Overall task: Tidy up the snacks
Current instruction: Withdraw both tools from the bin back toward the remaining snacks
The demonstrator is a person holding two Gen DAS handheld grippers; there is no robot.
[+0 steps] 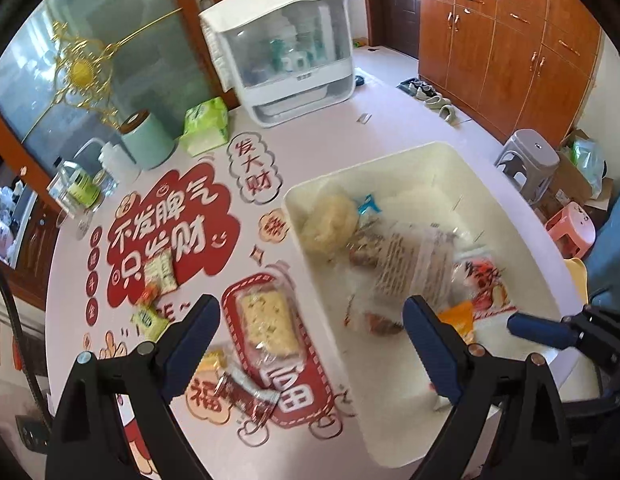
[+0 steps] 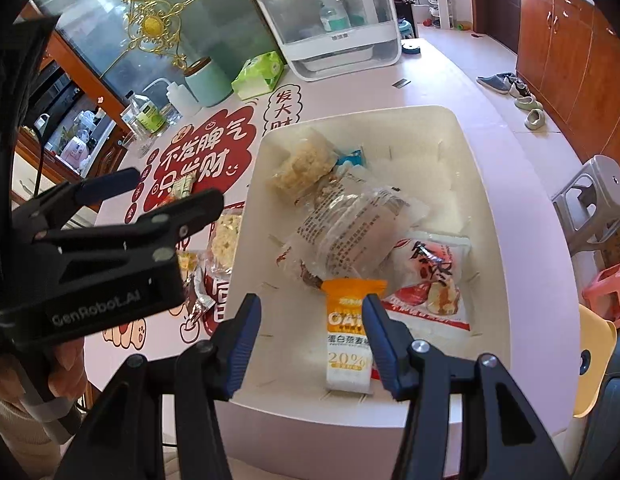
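**Desk:** Which step are you on?

**Caption:** Sorting snacks into the bin (image 2: 486,184). Your right gripper (image 2: 310,336) hangs over the bin's near end, jaws apart, and the orange oat bar (image 2: 348,344) lies flat on the bin floor between them with neither pad pressing on it. It looks just dropped off, so that hand seems done with this one.

**Desk:** And the other hand?

**Caption:** Your left gripper (image 1: 310,344) is spread wide and empty, straddling the bin's left wall: one finger over the table, one over the bin. Loose snacks lie on the table (image 1: 310,128) under and ahead of its left finger: the cracker pack (image 1: 266,320) just ahead, the red bar (image 1: 246,394) below it, the small green packs (image 1: 160,276) further out to the left.

**Desk:** What does the next move call for?

**Caption:** Probably shifting your left gripper leftward off the wall, centring on the cracker pack and closing across its narrow width, then carrying it over the rim.
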